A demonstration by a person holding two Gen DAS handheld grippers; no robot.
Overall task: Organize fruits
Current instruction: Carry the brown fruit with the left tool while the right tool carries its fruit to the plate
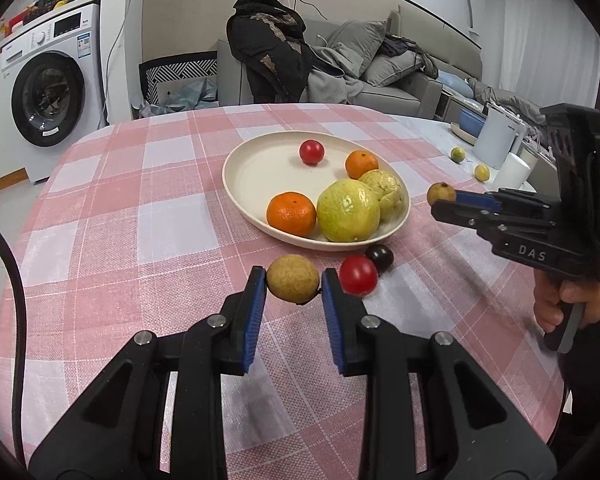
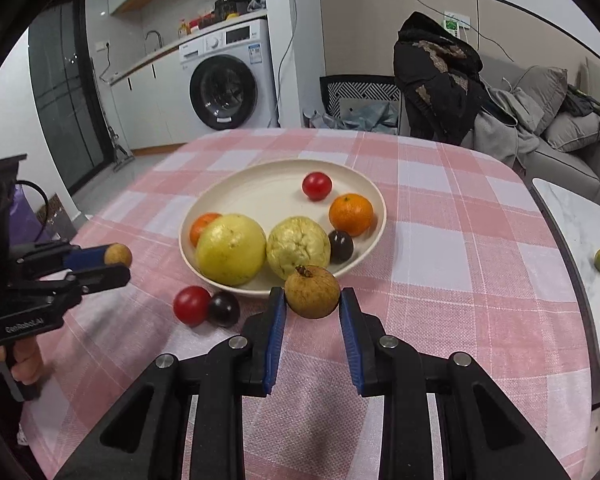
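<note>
I've got a small brown fruit pinched in each tool now: my left gripper [image 1: 293, 285] is clamped on one brown fruit [image 1: 292, 284], my right gripper [image 2: 313, 300] closed on the other brown fruit [image 2: 312, 291], both clear of the cloth, I think. The plate [image 1: 256, 168] already carries two oranges, two pale green fruits and a red tomato [image 1: 311, 152]. Still loose just beside its near rim: another red tomato [image 1: 358, 275] touching a dark plum [image 1: 380, 258]. Pink checked tablecloth [image 1: 140, 200], washing machine [image 1: 48, 92] and cluttered sofa [image 1: 400, 80] behind; two tiny fruits sit on the side table [image 2: 572, 216].
</note>
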